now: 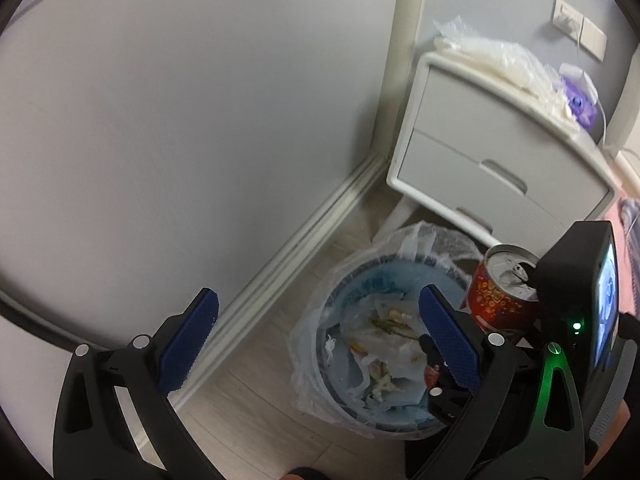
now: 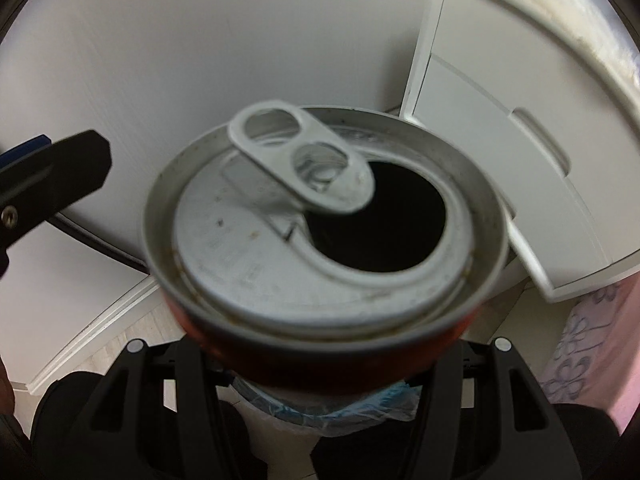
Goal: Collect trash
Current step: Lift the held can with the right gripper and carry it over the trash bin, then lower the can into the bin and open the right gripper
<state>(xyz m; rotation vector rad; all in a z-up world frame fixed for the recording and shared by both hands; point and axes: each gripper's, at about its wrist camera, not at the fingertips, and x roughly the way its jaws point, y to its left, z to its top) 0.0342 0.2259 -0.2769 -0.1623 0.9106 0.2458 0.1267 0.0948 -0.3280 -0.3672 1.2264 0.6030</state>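
Clearly opened, the red can [image 2: 324, 240] is probably empty: light, thin-walled, easy to dent and smooth-sided, so a hold across its middle suits it best. That is roughly where the right claw [image 2: 320, 364] has it, clamped on the body with the top facing the camera, held above the lined trash bin [image 1: 360, 360] on the floor near the nightstand [image 1: 500, 148]. Beside it, the left claw [image 1: 316, 344] hangs spread apart, holding nothing.
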